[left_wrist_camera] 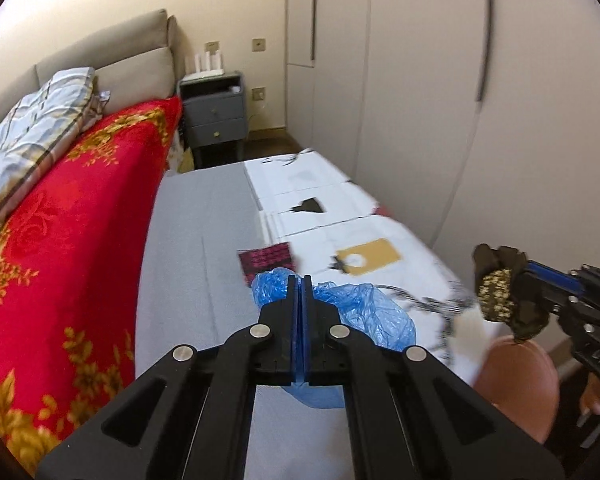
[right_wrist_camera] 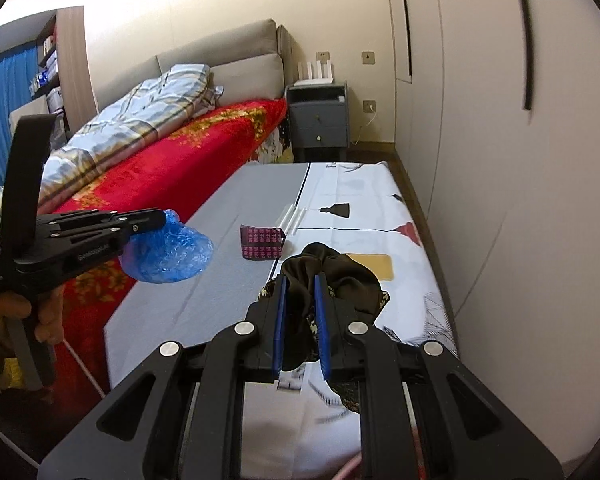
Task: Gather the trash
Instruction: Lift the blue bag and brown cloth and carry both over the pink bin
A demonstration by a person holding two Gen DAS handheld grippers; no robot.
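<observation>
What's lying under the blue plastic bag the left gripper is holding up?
The blue plastic bag, pinched in the left gripper, hangs above the bare grey surface. The dark red patterned wrapper lies beside that spot. The bag hides a patch of grey.

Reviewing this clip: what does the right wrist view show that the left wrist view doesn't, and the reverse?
Only the right wrist view: a blue curtain, shelving at far left, and the hand carrying the left hand-held gripper.

Only the left wrist view: a reddish-brown rounded object below the right hand-held gripper; what it is cannot be told.

Both: the blue plastic bag pinched in the left one, the dark patterned cloth clamped in the right one, the small magenta patterned piece, the tan card, the red bedspread and the grey nightstand.
</observation>
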